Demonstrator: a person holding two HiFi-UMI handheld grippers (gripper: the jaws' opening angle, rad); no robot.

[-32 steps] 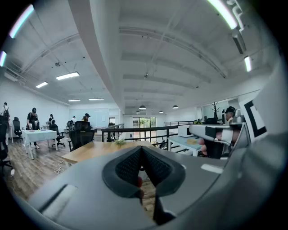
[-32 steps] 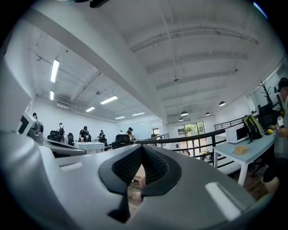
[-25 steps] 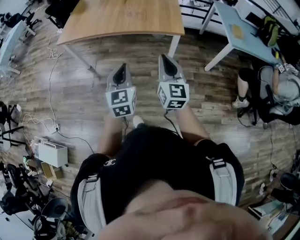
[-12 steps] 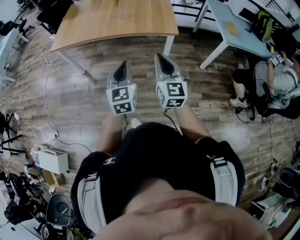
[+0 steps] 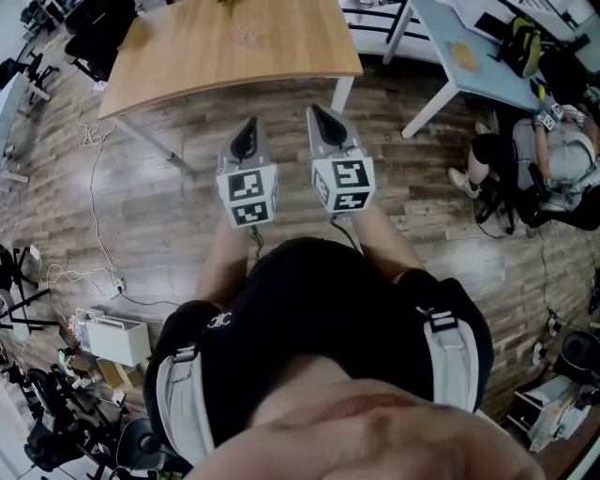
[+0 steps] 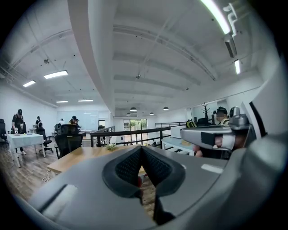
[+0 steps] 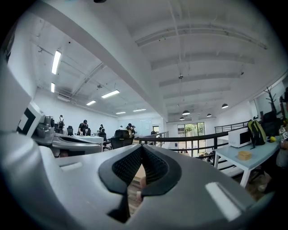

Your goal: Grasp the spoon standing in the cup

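No spoon or cup shows in any view. In the head view I hold both grippers side by side above the wood floor, pointing at a wooden table [image 5: 234,47]. The left gripper [image 5: 247,131] and the right gripper [image 5: 321,116] are each shut with nothing between the jaws. The left gripper view has its pads meeting at the tip [image 6: 141,148], with the wooden table [image 6: 81,156] low ahead. In the right gripper view [image 7: 141,147] the pads touch the same way.
A pale blue table [image 5: 469,56] stands at the right with a seated person [image 5: 562,159] beside it. Cables and a white box [image 5: 117,339] lie on the floor at the left. Office chairs [image 5: 103,23] stand beyond the wooden table's left end.
The wooden table has come a little nearer in the head view, and the floor clutter has slid back. Both grippers stay shut and side by side.
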